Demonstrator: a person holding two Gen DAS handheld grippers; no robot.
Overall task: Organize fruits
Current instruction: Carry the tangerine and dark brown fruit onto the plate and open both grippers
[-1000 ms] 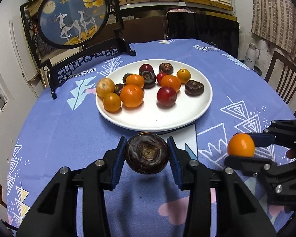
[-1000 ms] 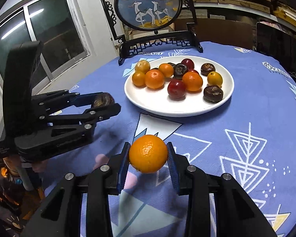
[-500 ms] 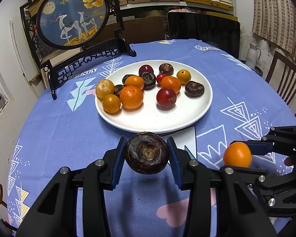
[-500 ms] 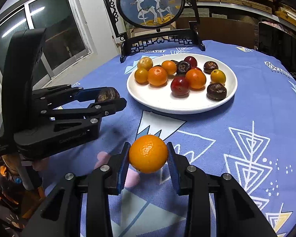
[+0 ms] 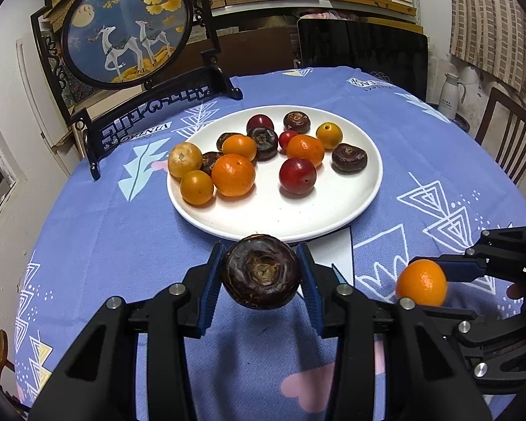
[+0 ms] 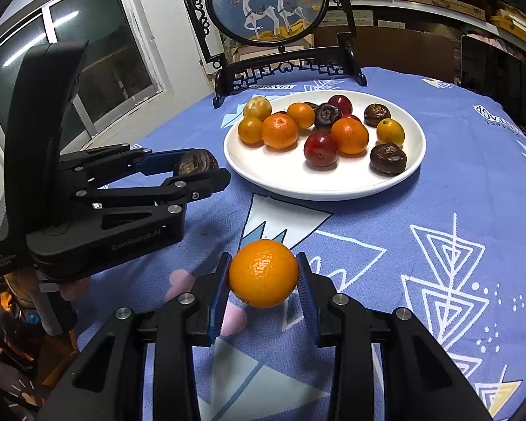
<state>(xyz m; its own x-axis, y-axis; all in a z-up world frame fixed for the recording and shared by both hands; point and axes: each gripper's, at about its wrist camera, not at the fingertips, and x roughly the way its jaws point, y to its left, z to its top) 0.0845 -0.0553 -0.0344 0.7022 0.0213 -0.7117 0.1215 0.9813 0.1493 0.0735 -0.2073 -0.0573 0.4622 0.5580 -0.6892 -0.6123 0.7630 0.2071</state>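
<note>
A white plate [image 5: 280,214] [image 6: 291,175] on the blue patterned tablecloth carries several fruits: oranges [image 5: 233,174], red plums [image 5: 297,175] and dark brown water chestnuts [image 5: 349,158]. My left gripper [image 5: 261,270] is shut on a dark water chestnut [image 5: 261,282], held just above the cloth in front of the plate's near rim. My right gripper [image 6: 263,273] is shut on an orange [image 6: 263,282], also above the cloth, short of the plate. Each gripper shows in the other's view: the right gripper [image 5: 427,286] at the lower right, the left gripper [image 6: 200,166] at the left.
A round deer picture on a black stand [image 5: 126,28] [image 6: 266,3] rises behind the plate. Chairs [image 5: 508,133] and a white flask [image 5: 450,96] are past the table's right edge. A window [image 6: 87,63] is beyond its left edge.
The right gripper with its orange sits slightly lower in the left wrist view than a second ago. Both grips are unchanged, and the fruits on the plate have not moved.
</note>
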